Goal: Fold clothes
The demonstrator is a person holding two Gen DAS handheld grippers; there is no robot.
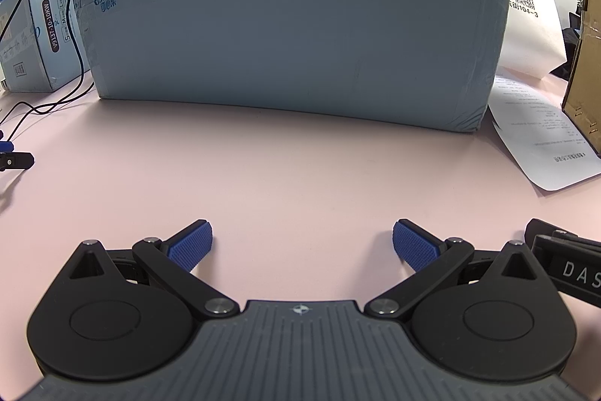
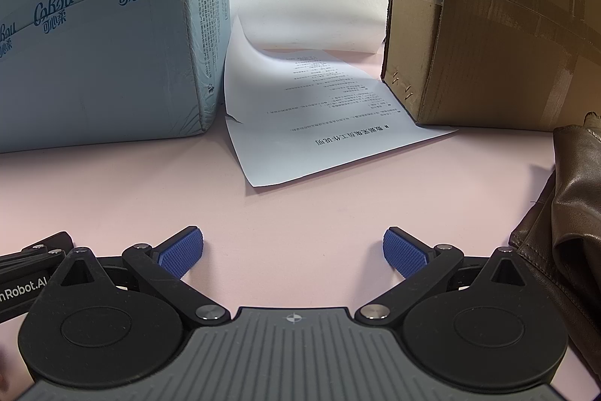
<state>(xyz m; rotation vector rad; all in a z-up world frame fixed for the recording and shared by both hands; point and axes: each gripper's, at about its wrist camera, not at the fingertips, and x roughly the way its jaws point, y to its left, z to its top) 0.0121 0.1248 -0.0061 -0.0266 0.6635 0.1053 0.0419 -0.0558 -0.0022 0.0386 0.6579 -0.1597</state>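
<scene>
A dark brown leather garment [image 2: 571,213] lies crumpled at the right edge of the right wrist view, on the pink table [image 2: 300,198]. My right gripper [image 2: 293,252] is open and empty, low over the table, with the garment just right of its right finger. My left gripper [image 1: 302,243] is open and empty over bare pink table [image 1: 285,168]. No clothing shows in the left wrist view. Part of the other gripper shows at the right edge of the left view [image 1: 567,262] and at the left edge of the right view [image 2: 26,273].
A large pale blue Cobau box [image 1: 293,17] stands ahead of the left gripper, also in the right view [image 2: 97,44]. A brown cardboard box [image 2: 488,25] stands at the right. A printed sheet [image 2: 323,123] lies between them. Black cables [image 1: 49,100] and a white box [image 1: 33,36] sit at the left.
</scene>
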